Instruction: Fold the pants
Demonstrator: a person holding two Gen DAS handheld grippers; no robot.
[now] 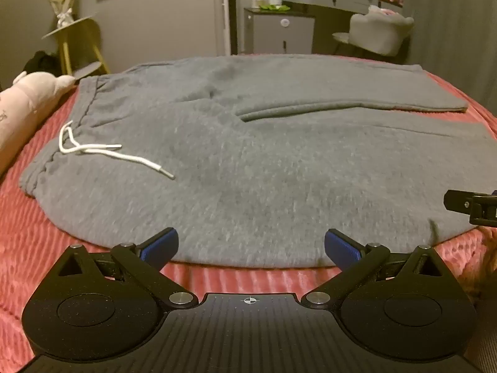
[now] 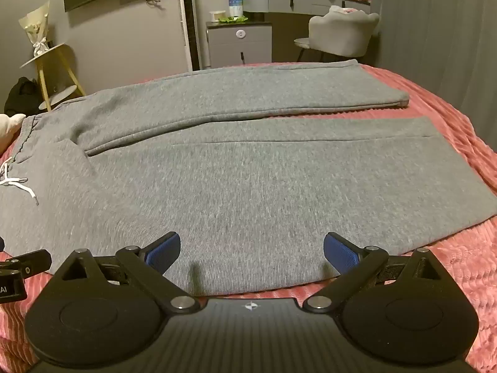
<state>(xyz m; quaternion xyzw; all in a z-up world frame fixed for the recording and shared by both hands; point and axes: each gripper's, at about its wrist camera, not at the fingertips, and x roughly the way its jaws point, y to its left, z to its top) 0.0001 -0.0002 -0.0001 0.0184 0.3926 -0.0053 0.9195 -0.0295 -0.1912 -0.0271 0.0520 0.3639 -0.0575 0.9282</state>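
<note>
Grey sweatpants (image 1: 248, 161) lie flat on a pink bedspread (image 1: 37, 248), waistband to the left, both legs running right. A white drawstring (image 1: 102, 152) lies on the waist area. My left gripper (image 1: 251, 245) is open and empty, just above the near edge of the pants near the hip. My right gripper (image 2: 251, 248) is open and empty, over the near edge of the near leg (image 2: 264, 192). The far leg (image 2: 248, 93) lies parallel behind it. The pink bedspread also shows in the right wrist view (image 2: 459, 273).
A pink plush toy (image 1: 25, 105) lies at the bed's left edge. Beyond the bed stand a yellow stool (image 1: 74, 46), a grey cabinet (image 1: 279, 34), a chair (image 1: 379, 31) and a vanity. The other gripper shows at each view's side (image 1: 472, 205) (image 2: 18, 270).
</note>
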